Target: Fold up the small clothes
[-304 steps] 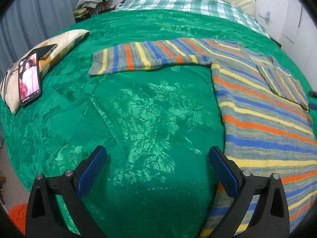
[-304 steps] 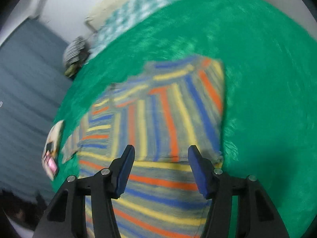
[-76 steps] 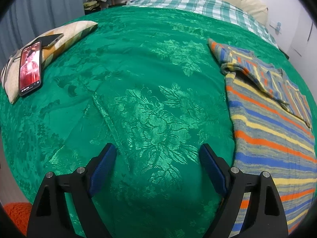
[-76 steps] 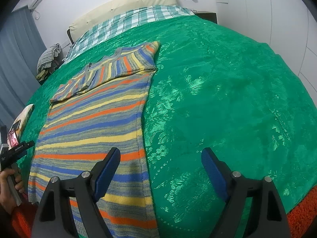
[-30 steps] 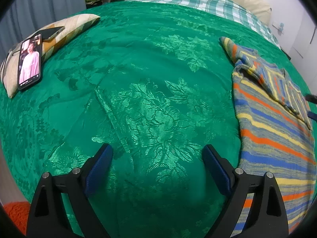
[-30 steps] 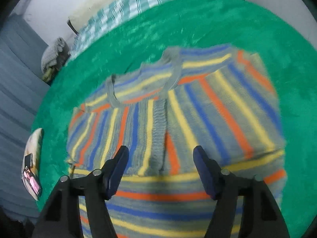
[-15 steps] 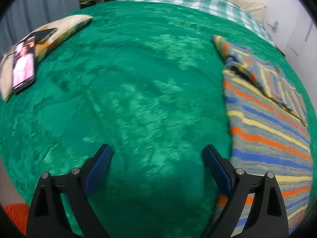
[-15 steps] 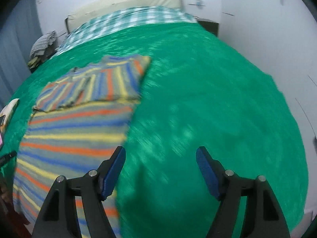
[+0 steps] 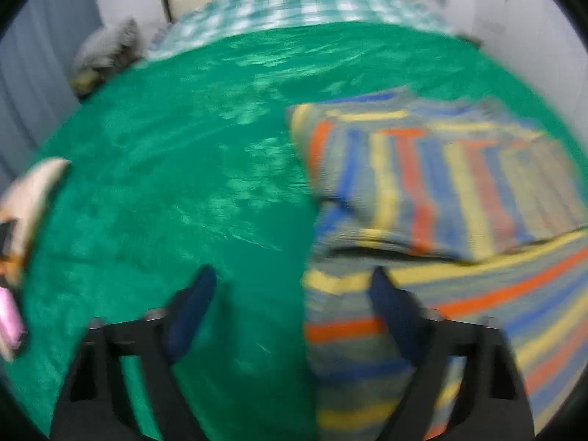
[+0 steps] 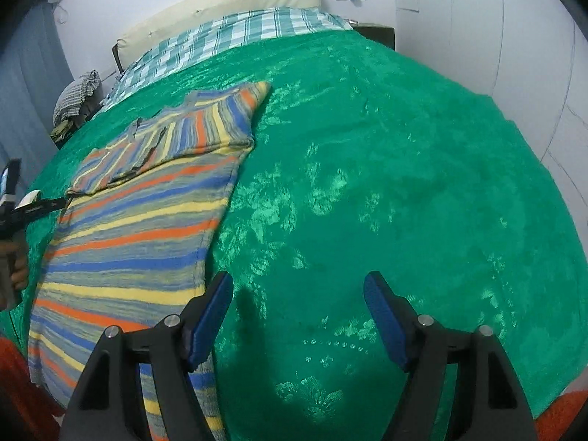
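A striped knit sweater (image 9: pixel 441 191) in grey, blue, yellow and orange lies flat on the green bedspread (image 10: pixel 404 183), its sleeves folded in across the chest. The left wrist view is blurred by motion. My left gripper (image 9: pixel 290 275) straddles the sweater's left edge below the folded sleeve. Its jaws are closing, with that edge between them and the pads not pressing on it. My right gripper (image 10: pixel 297 281) stands open over bare bedspread just right of the sweater (image 10: pixel 147 220), its left finger over the lower right edge.
A cushion (image 9: pixel 29 191) with a phone (image 9: pixel 7 323) lies at the bed's left side. A checked sheet (image 10: pixel 228 36) and pillow are at the head, and a pile of clothes (image 10: pixel 77 95) is beyond. An orange rug (image 10: pixel 14 386) shows below the bed. A hand (image 10: pixel 16 264) holds the left gripper.
My left gripper has swung right to the sweater's left edge, rolled, and its jaws have narrowed. The right gripper moved from above the sweater to its right edge, then stayed.
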Tool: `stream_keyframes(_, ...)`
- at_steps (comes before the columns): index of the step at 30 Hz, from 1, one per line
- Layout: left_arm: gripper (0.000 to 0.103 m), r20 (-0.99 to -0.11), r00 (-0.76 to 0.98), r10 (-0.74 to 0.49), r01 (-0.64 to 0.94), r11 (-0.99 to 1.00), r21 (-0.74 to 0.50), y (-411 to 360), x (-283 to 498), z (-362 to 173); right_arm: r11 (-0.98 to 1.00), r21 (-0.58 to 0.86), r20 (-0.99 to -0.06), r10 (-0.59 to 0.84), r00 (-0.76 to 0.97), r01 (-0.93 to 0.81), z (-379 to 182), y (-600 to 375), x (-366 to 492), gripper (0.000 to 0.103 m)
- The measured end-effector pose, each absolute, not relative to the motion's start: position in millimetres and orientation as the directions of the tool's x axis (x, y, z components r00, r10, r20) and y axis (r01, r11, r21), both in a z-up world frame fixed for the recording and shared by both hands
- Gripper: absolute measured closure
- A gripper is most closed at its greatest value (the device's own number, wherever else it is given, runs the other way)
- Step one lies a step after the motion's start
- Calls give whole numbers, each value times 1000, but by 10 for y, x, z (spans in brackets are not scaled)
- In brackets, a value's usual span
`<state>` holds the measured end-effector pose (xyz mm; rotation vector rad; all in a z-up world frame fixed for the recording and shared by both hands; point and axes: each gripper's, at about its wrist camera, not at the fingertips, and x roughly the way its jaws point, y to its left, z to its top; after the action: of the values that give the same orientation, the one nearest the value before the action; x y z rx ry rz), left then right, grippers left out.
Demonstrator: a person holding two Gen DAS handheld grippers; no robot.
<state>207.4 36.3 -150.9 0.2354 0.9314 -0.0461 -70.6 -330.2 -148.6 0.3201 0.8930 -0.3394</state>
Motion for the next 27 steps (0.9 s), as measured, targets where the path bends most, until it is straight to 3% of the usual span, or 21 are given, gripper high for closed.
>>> stream_keyframes(3,52,-818,574,33,1,999,41,623,2076,-1645,900,130,-804,-150,576,417,-1521,-3300,-724,30)
stream_keyframes(5,61,-801,596,55,8,997,75,553,2008,-1654,901,127,-805,-150,574,414,-1527,-3300,-722,30)
stream_keyframes(7,62,-801,597,48,7,998,65,550,1990,-1643,901,131,-807,-145,572,414,-1545,-3310,-712,30)
stream_keyframes(10,50,-816,577,14,-20,1000,3,684,1980,-1632,900,136,-808,-141,571,414,-1544,-3320,-714,30)
stream_keyframes(15,19,-840,543,2,27,999,19,881,1653,-1476,897,151,-802,-134,582,415,-1510,-3346,-746,30)
stream_keyframes(19,16,-884,464,-52,80,997,-17,1125,1128,-1419,891,176,-794,-124,596,419,-1473,-3373,-764,30)
stream_keyframes(24,16,-930,305,-205,139,976,-170,1220,456,-1438,905,205,-800,-65,596,373,-1323,-3342,-739,30)
stream_keyframes(27,21,-952,227,-207,198,967,-163,1070,198,-1509,926,227,-833,25,552,300,-1161,-3250,-774,30)
